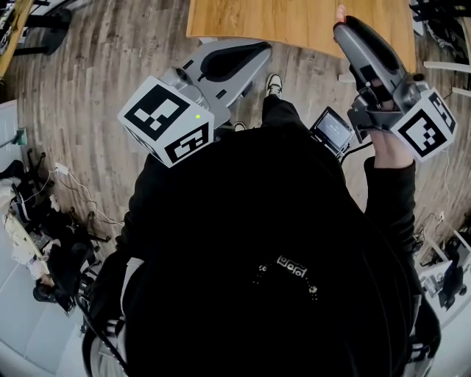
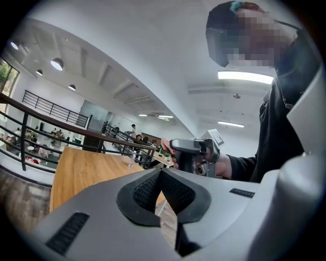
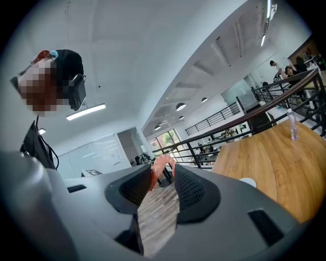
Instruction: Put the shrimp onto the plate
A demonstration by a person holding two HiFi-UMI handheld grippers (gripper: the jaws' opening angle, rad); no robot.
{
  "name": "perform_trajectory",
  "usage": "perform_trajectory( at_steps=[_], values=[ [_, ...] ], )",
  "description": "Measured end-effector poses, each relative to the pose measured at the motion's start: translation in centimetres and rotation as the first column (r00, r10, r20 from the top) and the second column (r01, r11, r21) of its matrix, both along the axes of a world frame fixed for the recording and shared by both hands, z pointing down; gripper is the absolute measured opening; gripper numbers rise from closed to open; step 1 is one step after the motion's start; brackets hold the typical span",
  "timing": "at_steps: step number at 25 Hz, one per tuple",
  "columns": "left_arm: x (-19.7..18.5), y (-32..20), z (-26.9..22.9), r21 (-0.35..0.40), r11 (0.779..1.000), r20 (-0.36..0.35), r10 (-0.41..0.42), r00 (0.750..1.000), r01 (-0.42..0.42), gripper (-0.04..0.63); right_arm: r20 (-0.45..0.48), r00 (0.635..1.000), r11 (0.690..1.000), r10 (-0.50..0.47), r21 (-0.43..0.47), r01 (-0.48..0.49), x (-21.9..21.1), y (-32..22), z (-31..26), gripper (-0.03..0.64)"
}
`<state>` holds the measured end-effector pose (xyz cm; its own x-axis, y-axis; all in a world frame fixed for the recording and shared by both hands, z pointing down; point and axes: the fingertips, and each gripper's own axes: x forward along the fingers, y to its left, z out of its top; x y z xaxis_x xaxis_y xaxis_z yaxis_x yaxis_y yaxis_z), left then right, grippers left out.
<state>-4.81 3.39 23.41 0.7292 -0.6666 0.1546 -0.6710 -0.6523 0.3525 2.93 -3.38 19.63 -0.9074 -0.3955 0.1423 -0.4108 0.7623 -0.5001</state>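
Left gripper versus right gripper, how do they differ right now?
The right gripper pinches a shrimp at its tips; the left gripper holds nothing. The right gripper's jaws stand apart around the shrimp; the left gripper's jaws meet at the tips. Both are grey.

- Bench: pale wood top, ahead of the left tool and under the tip of the right tool.
- Floor: grey-brown planks, below both tools.
- Bottle: clear, upright on the bench, well to the right of the right tool.
- Railing: black bars, beyond the bench.
- Small screen: lit, low down between the two tools, nearer the right one.
- Cables: loose on the floor, well left of the left tool.
- Strip light: on the ceiling, above the left tool.
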Motion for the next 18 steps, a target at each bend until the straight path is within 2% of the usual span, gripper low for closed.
perform_trajectory(
  at_steps=[9,18],
  values=[
    [2.9,-7.9,0.8,-0.030,0.999,0.027,0.020,0.999,-0.019,0.000,0.031,1.000,1.000,-0.003,-0.024,0.004,2.2,-9.1,0.7,0.156],
    [0.9,-16.3,2.1,-0.080,0.995,0.050,-0.050,0.998,0.054,0.000,0.055,0.998,0.998,-0.038,-0.047,0.041,1.2,-18.4,2.0,0.156]
  ],
)
